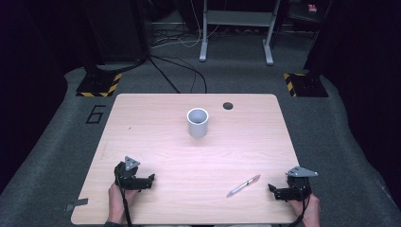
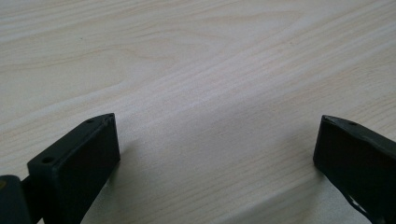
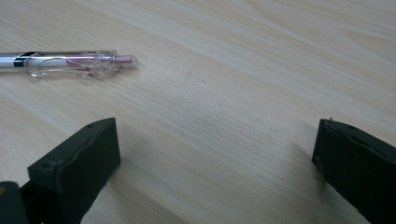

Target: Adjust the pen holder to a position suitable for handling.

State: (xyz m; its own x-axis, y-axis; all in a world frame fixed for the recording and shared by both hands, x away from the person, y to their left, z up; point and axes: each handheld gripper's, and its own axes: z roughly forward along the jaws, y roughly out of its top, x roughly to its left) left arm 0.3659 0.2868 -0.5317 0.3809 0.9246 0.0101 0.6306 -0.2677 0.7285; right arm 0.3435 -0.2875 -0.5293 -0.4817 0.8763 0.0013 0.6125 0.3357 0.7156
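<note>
Lower right of the high view, the right gripper rests wide open, holding nothing, near the clear plastic pen with a pink tip on the pale wooden table; lower left, the left gripper gapes empty too

Bright lit table, dark surroundings, soft shadows, slight blur

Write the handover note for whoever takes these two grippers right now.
Left gripper: open, holds nothing, low over the table at its near left.
Right gripper: open, holds nothing, at the near right, fingers spread short of the pen.
Pen: lies flat on the table just left of the right gripper, untouched.
Cup: upright at mid-table, farther back.
Done: nothing gripped yet.
Left: probably grasp the pen with the right gripper.
</note>
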